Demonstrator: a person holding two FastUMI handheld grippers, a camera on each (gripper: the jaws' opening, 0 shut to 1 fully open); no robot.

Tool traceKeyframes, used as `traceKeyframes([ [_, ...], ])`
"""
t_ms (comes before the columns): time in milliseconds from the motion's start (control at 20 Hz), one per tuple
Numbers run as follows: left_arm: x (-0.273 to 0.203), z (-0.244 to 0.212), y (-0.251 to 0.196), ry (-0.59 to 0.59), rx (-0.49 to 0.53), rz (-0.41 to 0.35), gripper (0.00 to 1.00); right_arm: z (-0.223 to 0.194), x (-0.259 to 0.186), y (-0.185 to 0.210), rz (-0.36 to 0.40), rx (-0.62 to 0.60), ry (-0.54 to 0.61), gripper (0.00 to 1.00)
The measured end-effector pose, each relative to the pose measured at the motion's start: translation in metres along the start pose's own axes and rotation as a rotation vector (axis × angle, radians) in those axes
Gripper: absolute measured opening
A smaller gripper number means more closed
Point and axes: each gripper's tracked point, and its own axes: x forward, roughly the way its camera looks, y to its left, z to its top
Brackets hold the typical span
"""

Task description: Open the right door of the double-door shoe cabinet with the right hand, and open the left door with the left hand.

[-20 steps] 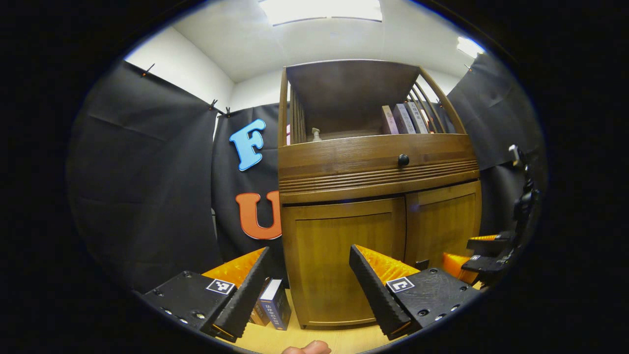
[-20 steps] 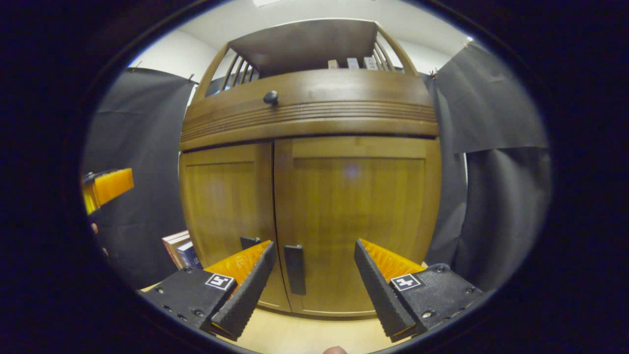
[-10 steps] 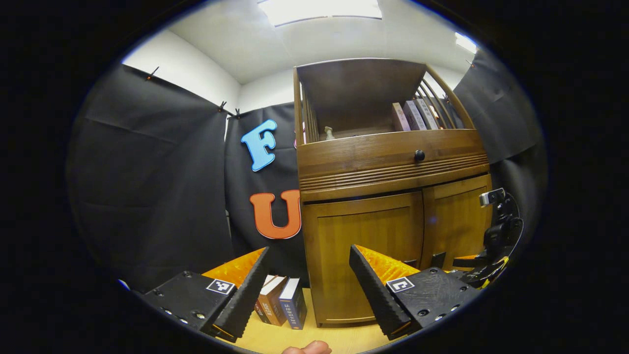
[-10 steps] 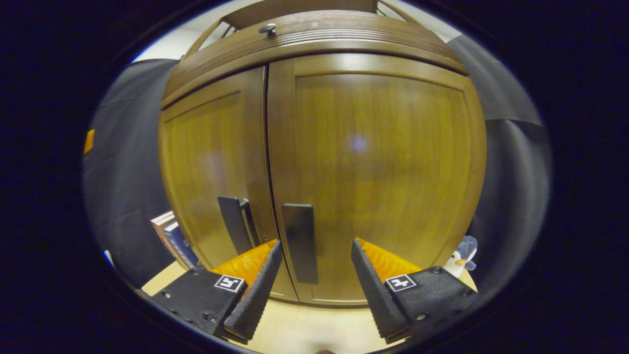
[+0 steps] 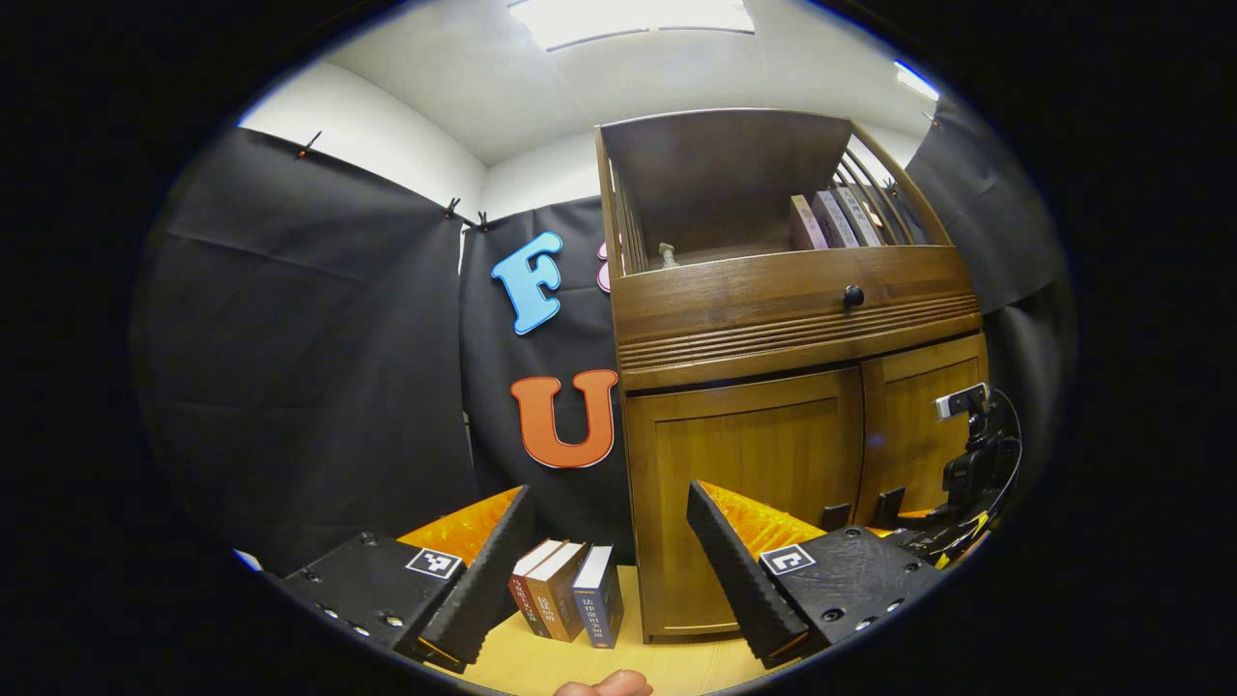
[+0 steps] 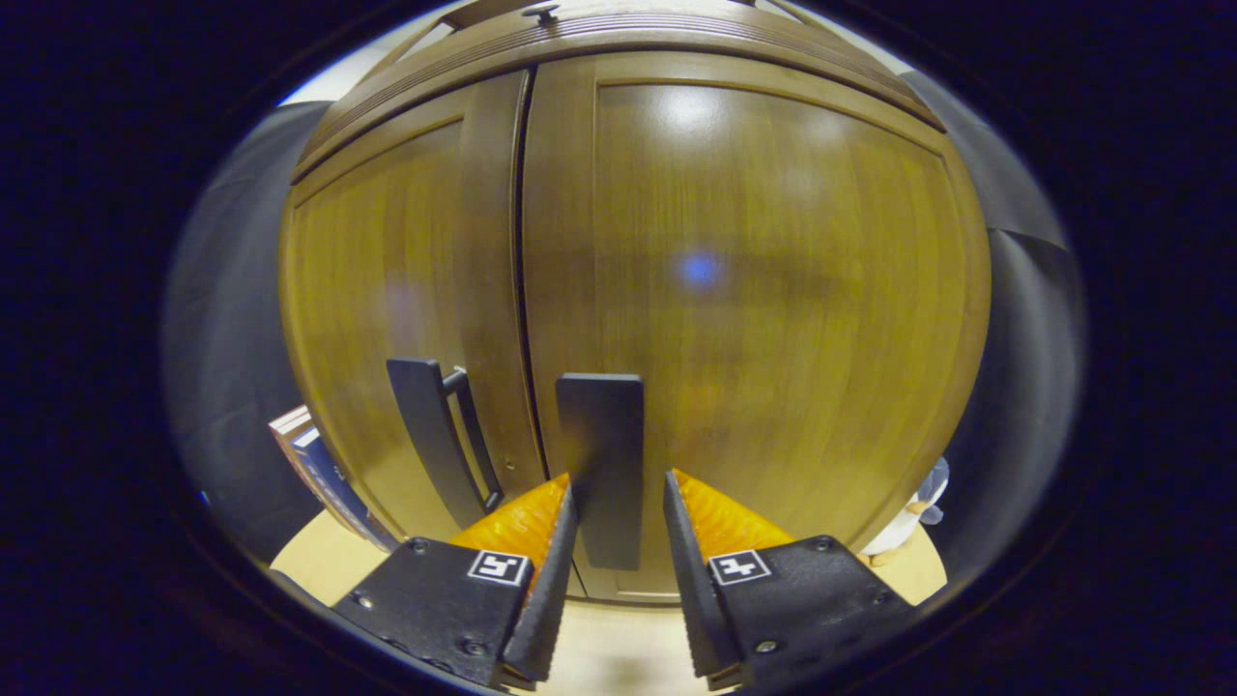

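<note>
Black cloth backs the shoe cabinet; your right gripper straddles the right door's handle, narrowed, contact unclear. Your left gripper is wide, off the left door.

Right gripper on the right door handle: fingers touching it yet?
Cannot tell. In the right gripper view the right gripper straddles the right door handle, jaws narrowed close alongside, but no plain gap or contact shows.

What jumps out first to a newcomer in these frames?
In the right gripper view, the flat dark handle on the closed brown wooden right door stands between the right gripper's fingers, with narrow gaps either side. In the left gripper view, the left gripper hangs open short of the cabinet, three upright books on the pale floor between its fingers.
</note>
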Motion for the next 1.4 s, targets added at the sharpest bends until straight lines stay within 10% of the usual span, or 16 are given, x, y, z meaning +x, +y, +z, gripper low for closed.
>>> traceKeyframes([
  [150,0.002,0.001,-0.007,-0.001,0.000,-0.019,1.00,-0.001,0.005,0.001,-0.025,-0.022,-0.004,0.38],
  [1400,-0.010,0.000,-0.041,0.009,-0.045,-0.184,0.96,-0.010,-0.007,0.002,0.034,0.032,0.031,0.30],
])
